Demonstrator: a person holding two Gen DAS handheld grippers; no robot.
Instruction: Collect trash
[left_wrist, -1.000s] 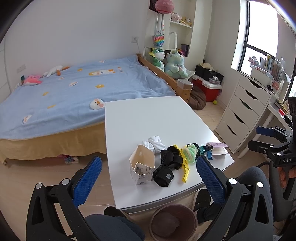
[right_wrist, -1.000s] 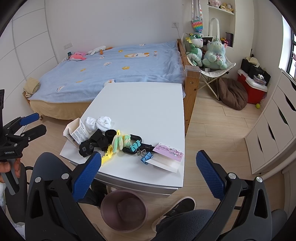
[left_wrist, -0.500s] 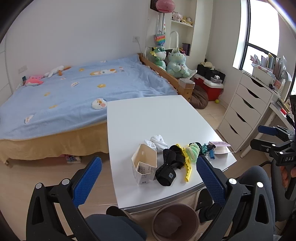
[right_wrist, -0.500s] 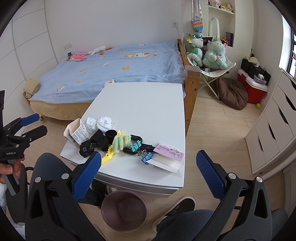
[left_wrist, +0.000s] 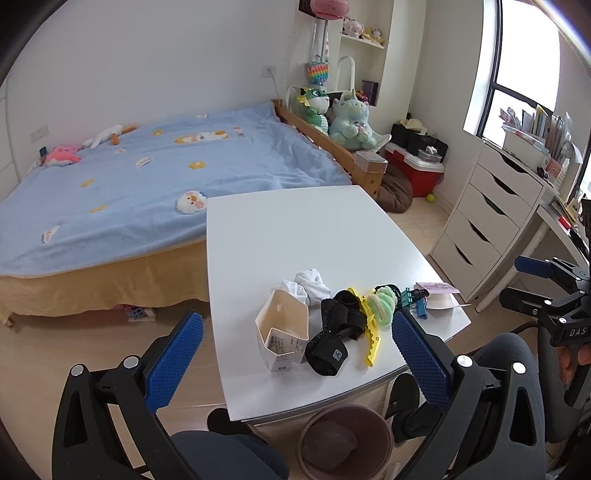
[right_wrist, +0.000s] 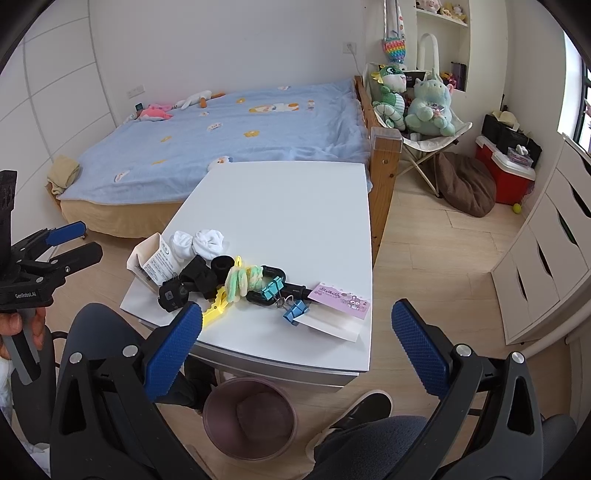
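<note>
Both wrist views have shifted only slightly over the last second, and the clutter on the table lies as it did. Nearest, the left tool and the right tool each hover with blue-padded fingers spread wide, holding nothing. Below the table's near edge, on the pale wood floor, stands one round brownish-purple plastic trash bin. On the white rectangular table, a row of things runs along the near edge: one open cream cardboard carton lying on its side, two balled white socks, one rolled black strap, one yellow toothed plastic clip, one green fuzzy hair tie, two blue binder clips, and one pink printed card on a white envelope. Beyond the table is one bed with a light blue blanket. Two green plush toys sit in a folding chair beside it, and one white chest of drawers lines the right wall.
</note>
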